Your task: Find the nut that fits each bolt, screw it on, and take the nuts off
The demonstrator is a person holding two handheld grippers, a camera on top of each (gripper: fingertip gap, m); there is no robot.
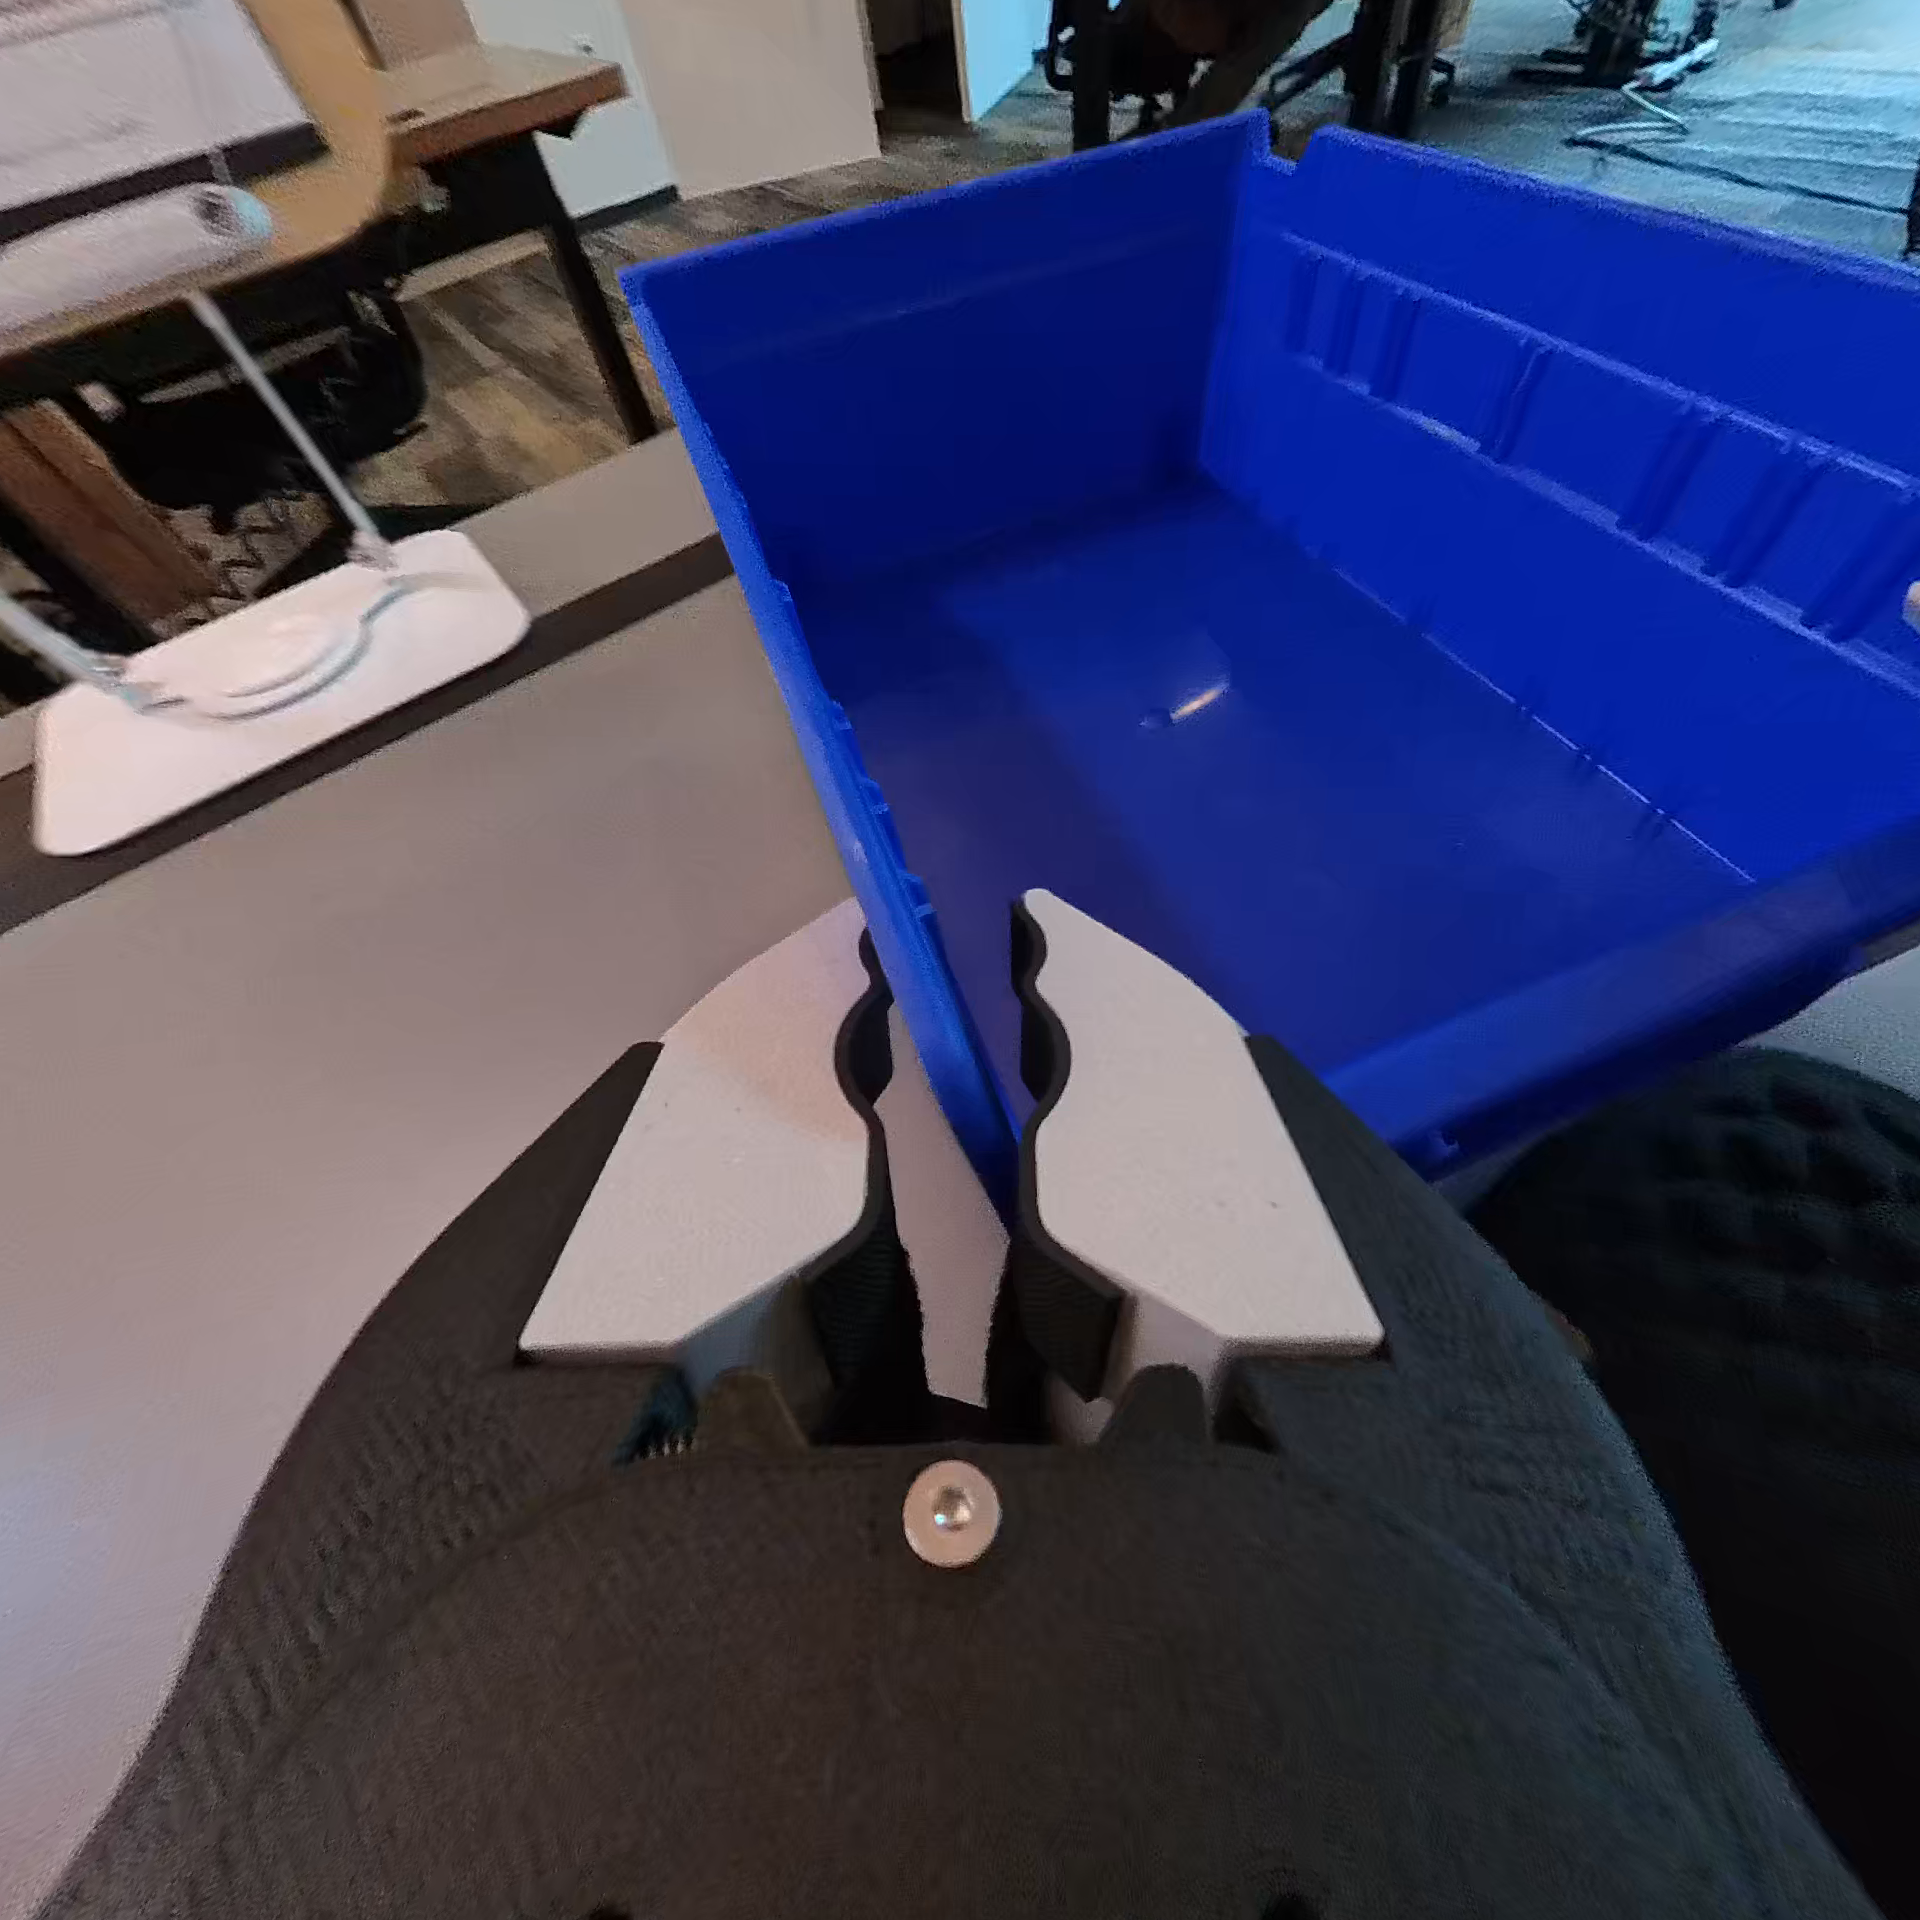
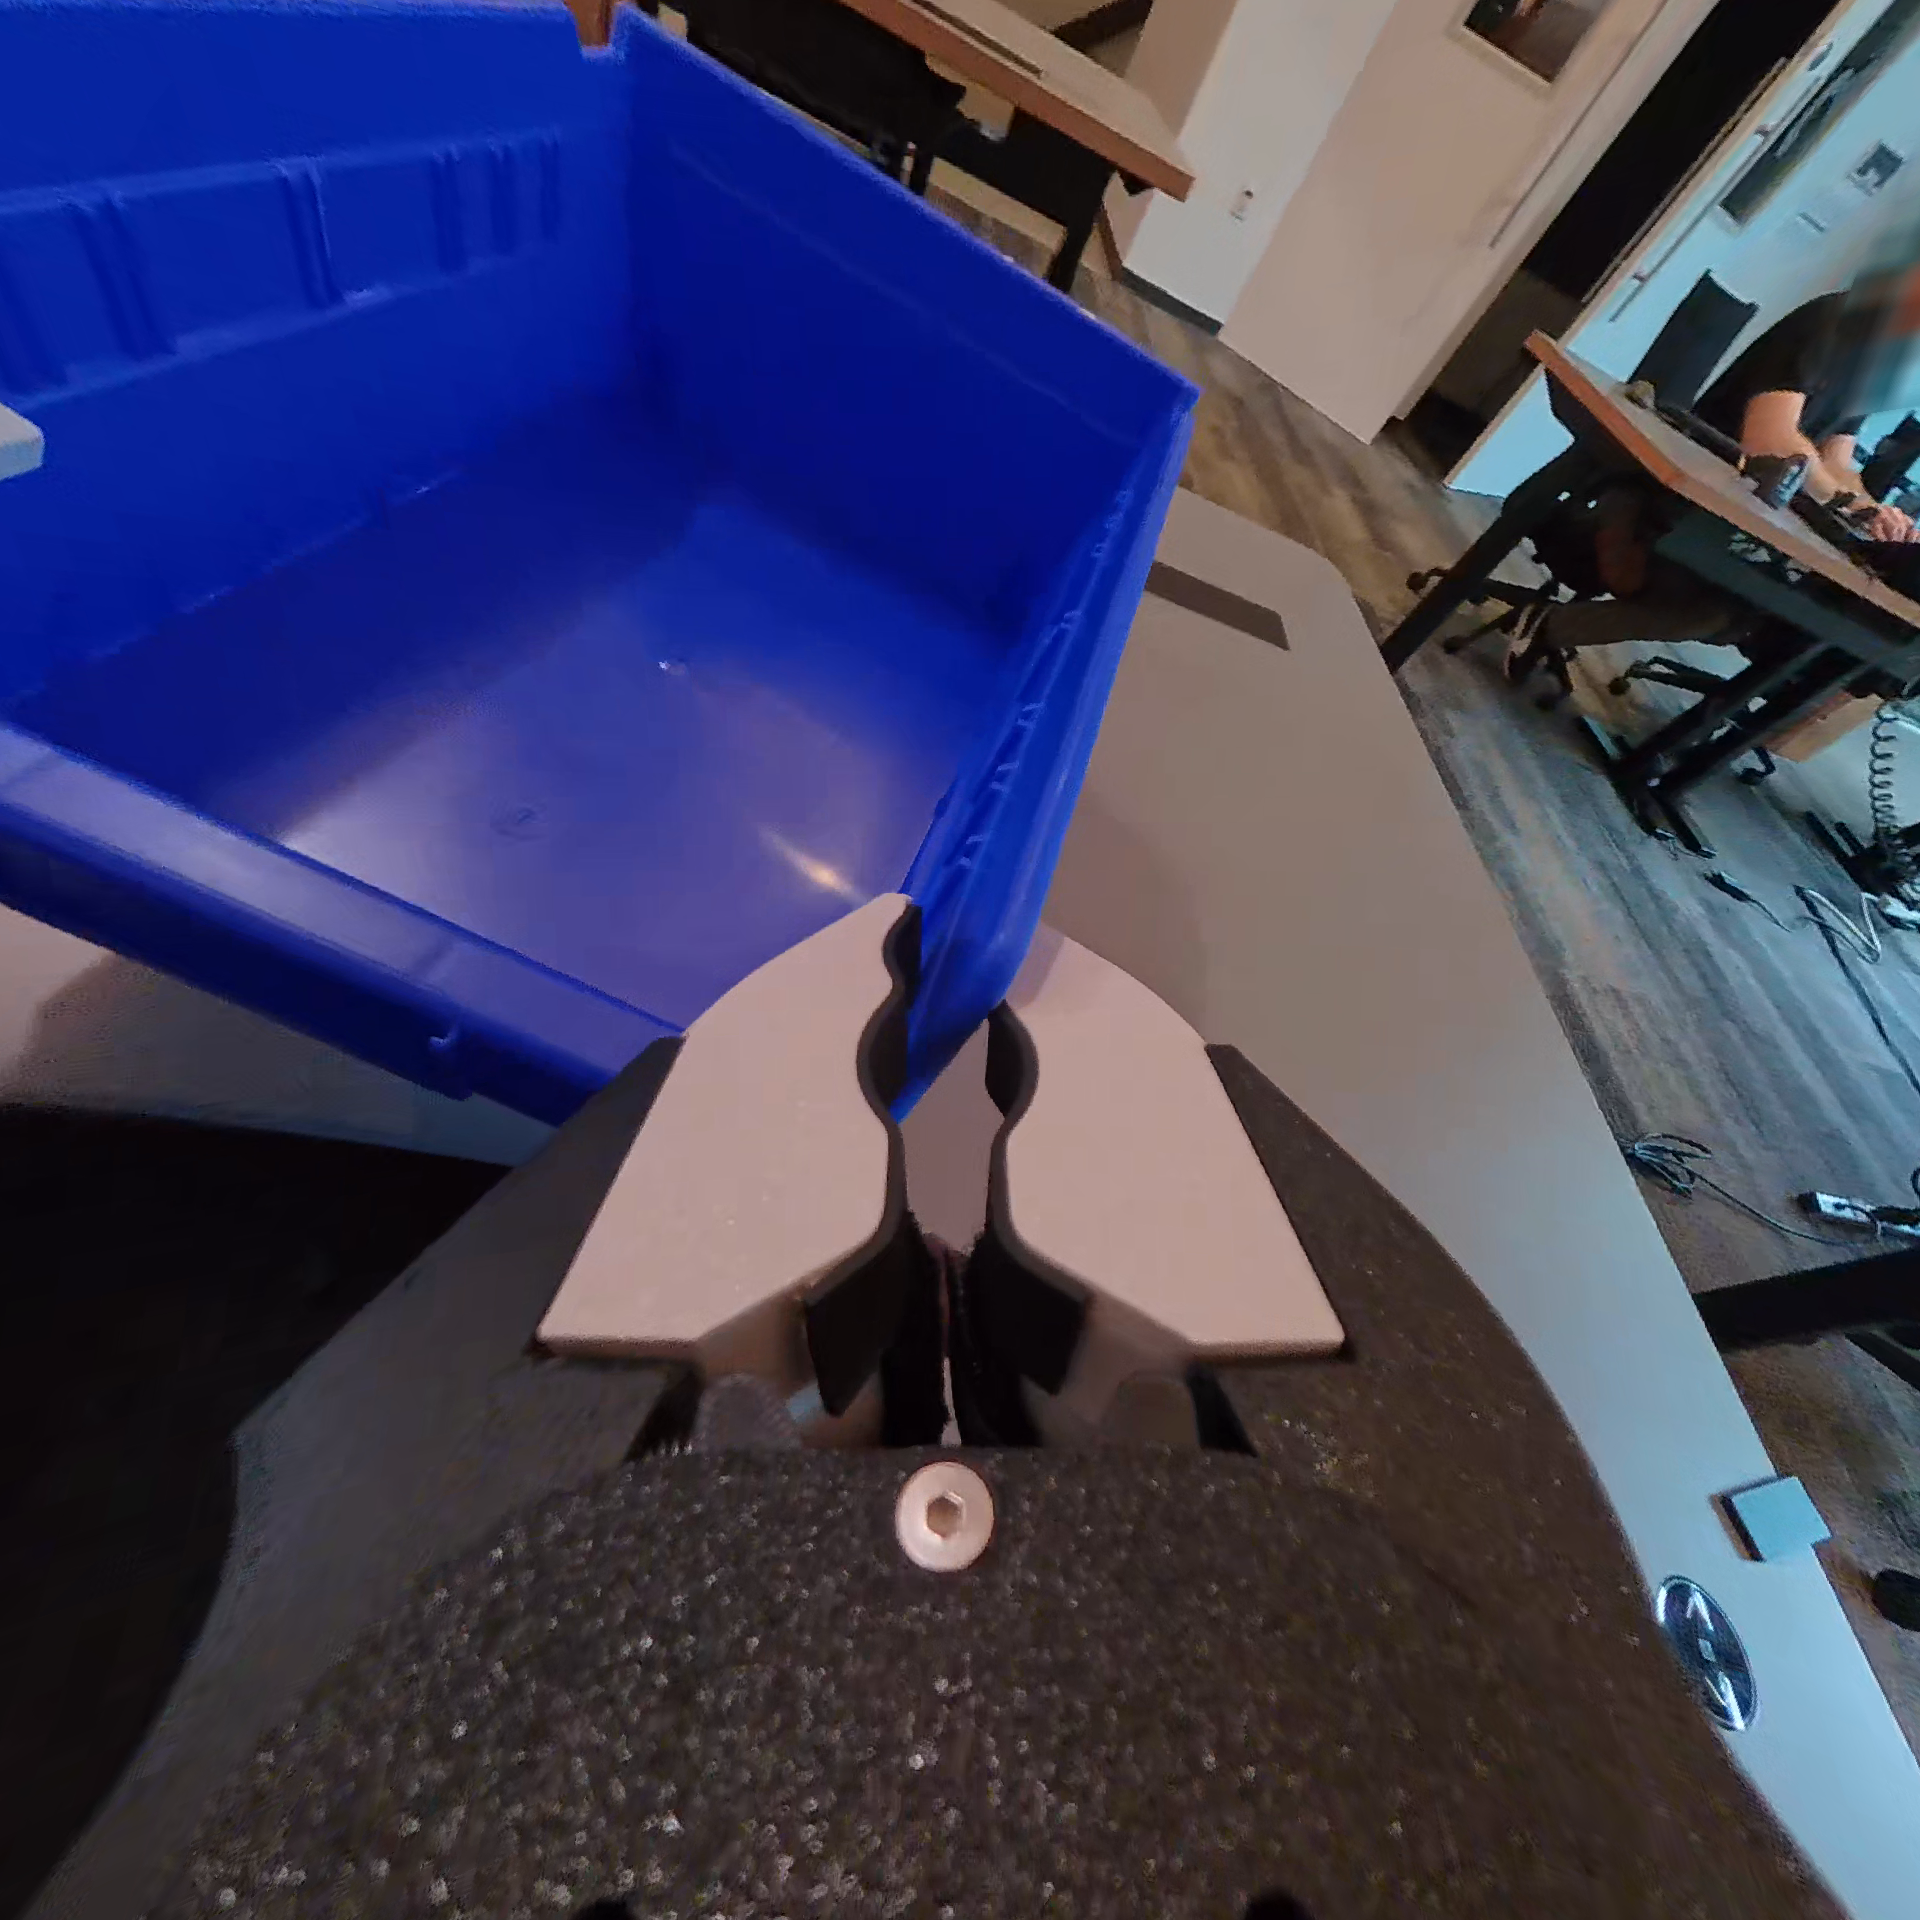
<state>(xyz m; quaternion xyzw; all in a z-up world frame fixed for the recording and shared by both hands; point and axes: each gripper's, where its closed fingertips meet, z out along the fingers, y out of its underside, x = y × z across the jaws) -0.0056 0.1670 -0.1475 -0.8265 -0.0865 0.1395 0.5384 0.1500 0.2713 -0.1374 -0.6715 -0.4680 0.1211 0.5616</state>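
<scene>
Left gripper (image 1: pixel 940 977) and right gripper (image 2: pixel 961 982) alike, pale grey fingers (image 1: pixel 748 1164) with wavy black-edged pads, textured black bodies, one silver hex screw (image 1: pixel 951 1512) centred on each

You'll find no writing you can read in either view. The round emblem (image 2: pixel 1704 1660) on the table (image 2: pixel 1299 831) edge is too blurred to make out.
</scene>
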